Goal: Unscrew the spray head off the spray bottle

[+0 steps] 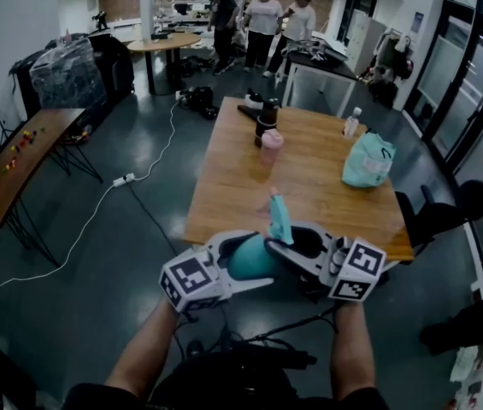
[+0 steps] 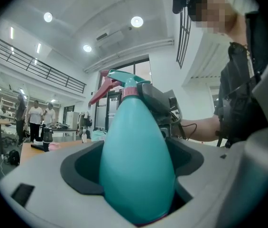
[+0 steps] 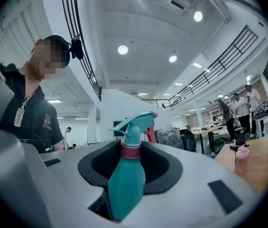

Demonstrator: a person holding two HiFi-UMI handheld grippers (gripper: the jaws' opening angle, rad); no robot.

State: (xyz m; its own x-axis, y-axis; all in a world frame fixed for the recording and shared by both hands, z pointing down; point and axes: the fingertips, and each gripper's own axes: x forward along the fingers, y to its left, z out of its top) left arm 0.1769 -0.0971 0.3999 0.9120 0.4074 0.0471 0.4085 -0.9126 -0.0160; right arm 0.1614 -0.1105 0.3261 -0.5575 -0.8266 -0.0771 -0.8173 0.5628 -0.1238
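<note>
Between the claws sits a teal plastic spray bottle [image 1: 254,260]: left claw [image 1: 239,263] pinches its body steady, right claw [image 1: 296,248] clamps the pink collar [image 3: 130,151] for unscrewing.

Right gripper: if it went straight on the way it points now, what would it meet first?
The teal plastic spray bottle, at once: its neck already stands between the right gripper's tongs, about at the pink collar. Beyond it, the head view suggests the left gripper comes next, though depth is unclear.

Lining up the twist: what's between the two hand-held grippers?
The spray bottle: body in the left hand-held gripper, pink collar within the right hand-held gripper. Head view shows it.
</note>
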